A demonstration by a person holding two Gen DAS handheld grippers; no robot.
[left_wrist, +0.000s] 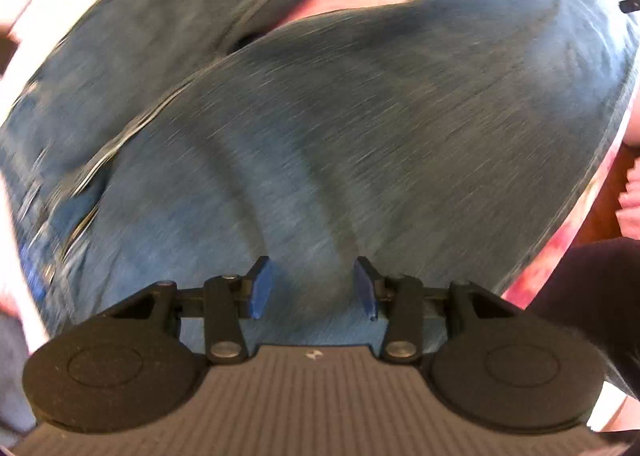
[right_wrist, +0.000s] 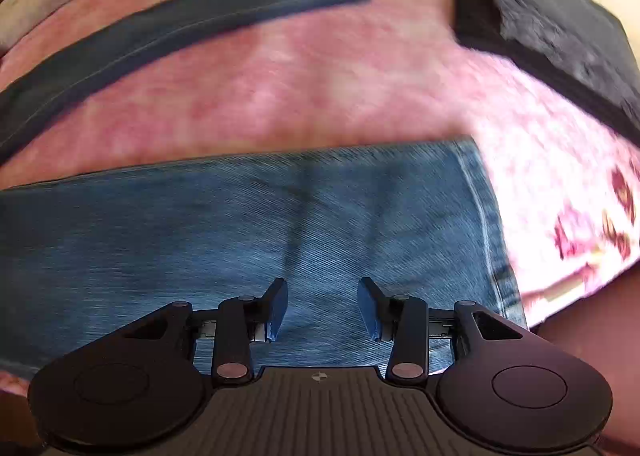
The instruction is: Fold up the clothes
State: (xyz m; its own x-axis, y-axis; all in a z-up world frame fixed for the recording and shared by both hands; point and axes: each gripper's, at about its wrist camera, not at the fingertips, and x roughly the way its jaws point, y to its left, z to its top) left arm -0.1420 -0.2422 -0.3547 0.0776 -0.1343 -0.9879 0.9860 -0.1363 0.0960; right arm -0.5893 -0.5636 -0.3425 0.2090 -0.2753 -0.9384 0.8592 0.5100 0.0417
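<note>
Over the blue jeans spread flat on the pink bedcover, the left gripper and right gripper both hang with jaws parted, nothing between them, a dark folded garment far right.

I count one pair of blue jeans with two legs spread, one folded dark garment, one pink floral bedspread, under my two grippers.

A pink floral bedspread covers the surface beneath everything.
</note>
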